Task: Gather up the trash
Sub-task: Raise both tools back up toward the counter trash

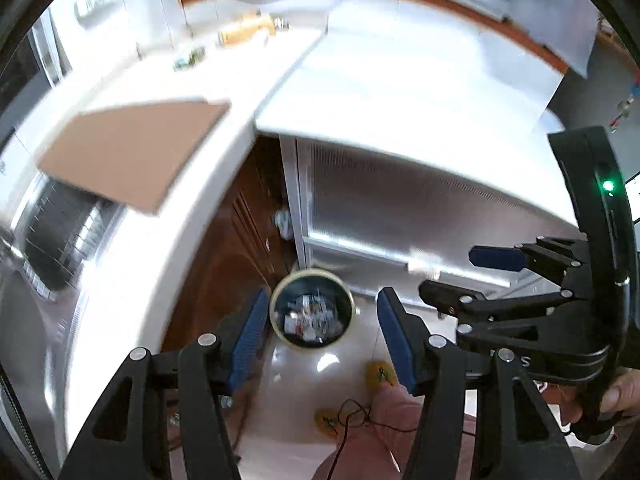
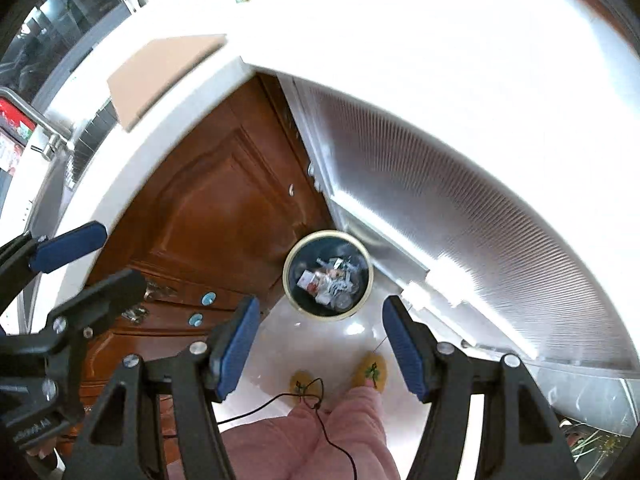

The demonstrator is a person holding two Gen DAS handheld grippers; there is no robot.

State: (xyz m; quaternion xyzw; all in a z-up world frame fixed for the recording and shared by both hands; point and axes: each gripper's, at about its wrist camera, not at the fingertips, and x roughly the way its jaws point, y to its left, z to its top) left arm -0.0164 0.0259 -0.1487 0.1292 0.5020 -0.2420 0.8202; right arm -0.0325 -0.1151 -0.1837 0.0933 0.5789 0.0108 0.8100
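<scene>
A round trash bin (image 1: 312,314) with a pale rim stands on the floor in the corner under the white counter, with several pieces of trash inside; it also shows in the right wrist view (image 2: 328,276). My left gripper (image 1: 322,340) is open and empty, held high above the bin. My right gripper (image 2: 320,346) is open and empty, also high above the bin. The right gripper (image 1: 464,276) shows at the right of the left wrist view, and the left gripper (image 2: 92,256) at the left of the right wrist view.
A brown cardboard sheet (image 1: 132,152) lies on the white L-shaped counter (image 1: 360,92), overhanging its edge. Bottles (image 1: 244,30) stand at the counter's back. Wooden cabinet doors (image 2: 216,208) and a ribbed glass panel (image 2: 460,232) flank the bin. The person's pink legs and yellow slippers (image 2: 370,370) are below.
</scene>
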